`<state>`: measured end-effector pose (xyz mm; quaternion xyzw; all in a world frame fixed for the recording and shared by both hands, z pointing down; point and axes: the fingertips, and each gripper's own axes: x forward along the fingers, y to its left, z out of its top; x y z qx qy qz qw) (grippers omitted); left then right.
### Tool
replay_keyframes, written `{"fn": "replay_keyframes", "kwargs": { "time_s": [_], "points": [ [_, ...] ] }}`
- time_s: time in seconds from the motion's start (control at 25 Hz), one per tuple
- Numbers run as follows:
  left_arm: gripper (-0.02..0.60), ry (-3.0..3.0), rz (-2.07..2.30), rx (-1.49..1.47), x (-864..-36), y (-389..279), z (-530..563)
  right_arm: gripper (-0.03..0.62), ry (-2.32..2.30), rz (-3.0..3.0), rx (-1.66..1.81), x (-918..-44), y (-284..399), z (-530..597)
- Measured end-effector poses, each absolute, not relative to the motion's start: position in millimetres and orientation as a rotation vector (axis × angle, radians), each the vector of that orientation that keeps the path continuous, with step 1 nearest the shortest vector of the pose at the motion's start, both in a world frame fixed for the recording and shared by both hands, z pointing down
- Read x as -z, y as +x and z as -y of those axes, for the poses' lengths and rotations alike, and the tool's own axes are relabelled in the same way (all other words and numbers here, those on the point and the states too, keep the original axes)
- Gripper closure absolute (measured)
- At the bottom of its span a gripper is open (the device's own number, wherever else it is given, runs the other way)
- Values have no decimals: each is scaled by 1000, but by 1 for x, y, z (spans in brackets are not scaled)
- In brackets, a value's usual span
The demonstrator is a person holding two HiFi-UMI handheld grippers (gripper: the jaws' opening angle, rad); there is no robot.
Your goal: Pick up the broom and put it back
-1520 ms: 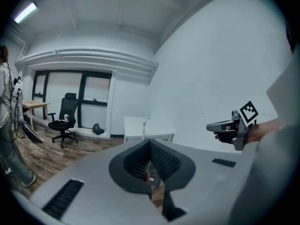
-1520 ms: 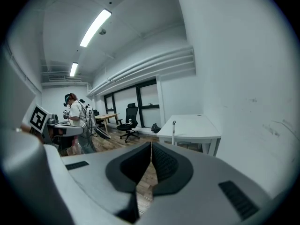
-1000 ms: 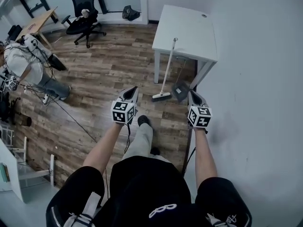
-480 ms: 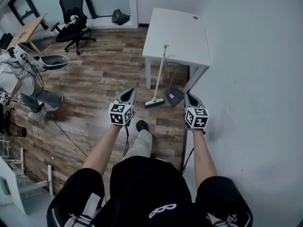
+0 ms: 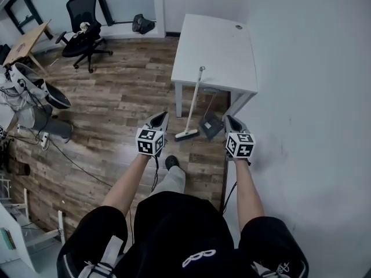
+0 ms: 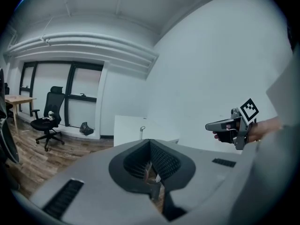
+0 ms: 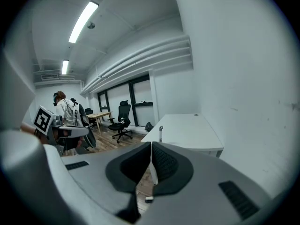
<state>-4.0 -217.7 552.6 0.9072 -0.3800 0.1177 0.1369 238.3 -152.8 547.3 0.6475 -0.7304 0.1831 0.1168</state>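
A broom [image 5: 193, 100] leans upright against the front edge of the white table [image 5: 217, 42], with its brush head [image 5: 186, 135] on the wood floor. A dark dustpan [image 5: 210, 125] stands just right of the brush. My left gripper [image 5: 159, 119] hangs shut and empty, left of the brush head. The right gripper [image 5: 229, 121] is shut and empty too, just right of the dustpan. In the left gripper view the jaws [image 6: 150, 142] meet, and the broom's handle tip [image 6: 142, 129] shows beyond them. In the right gripper view the jaws [image 7: 151, 145] meet below the handle tip [image 7: 161, 128].
A white wall [image 5: 313, 97] runs close along the right. A black office chair [image 5: 81, 39], a wooden desk [image 5: 26, 42] and a black bag [image 5: 142, 23] stand at the far left and back. A seated person [image 7: 63, 108] is at the left. A cable [image 5: 75, 164] trails over the floor.
Both grippers have moved forward towards the broom and table, which now sit nearer in the head view. The broom and dustpan have stayed put.
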Motion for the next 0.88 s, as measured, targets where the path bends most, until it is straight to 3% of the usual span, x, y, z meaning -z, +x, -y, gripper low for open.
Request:
{"fn": "replay_keyframes", "kwargs": {
  "time_s": [0.88],
  "points": [
    [575,2592,1012,-382,-588,22,358,547,1808,2118,-590,-601,234,309]
  ]
}}
